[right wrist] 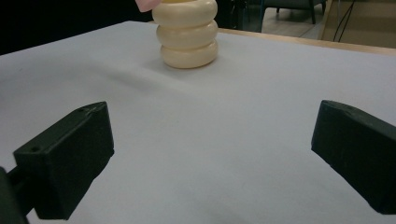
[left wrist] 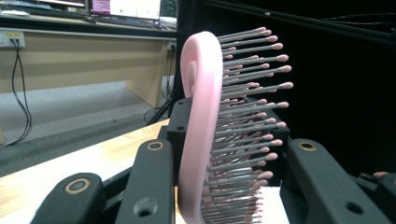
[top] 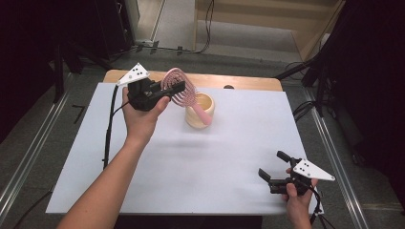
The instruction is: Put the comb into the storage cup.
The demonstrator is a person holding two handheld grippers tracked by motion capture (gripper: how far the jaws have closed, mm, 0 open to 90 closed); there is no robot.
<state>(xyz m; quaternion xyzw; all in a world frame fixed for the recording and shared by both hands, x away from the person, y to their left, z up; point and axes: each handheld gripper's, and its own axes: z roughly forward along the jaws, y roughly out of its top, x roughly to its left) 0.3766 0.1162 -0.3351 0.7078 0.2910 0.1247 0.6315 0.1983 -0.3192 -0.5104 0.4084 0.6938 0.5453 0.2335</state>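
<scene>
**Q:** Tips for dropping the pink hairbrush [top: 177, 85] into the cream holder [top: 200, 111]?

**A:** Left gripper [top: 177, 88] is clamped on its head just above the holder, handle already inside. Lower straight, then release. Right gripper [top: 272, 168] idles wide open, well away.

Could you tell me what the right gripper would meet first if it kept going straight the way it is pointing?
Probably the cream ringed cup. The right gripper, jaws open, faces it over bare white table, though the cup sits slightly off-centre, so it might pass beside it.
</scene>
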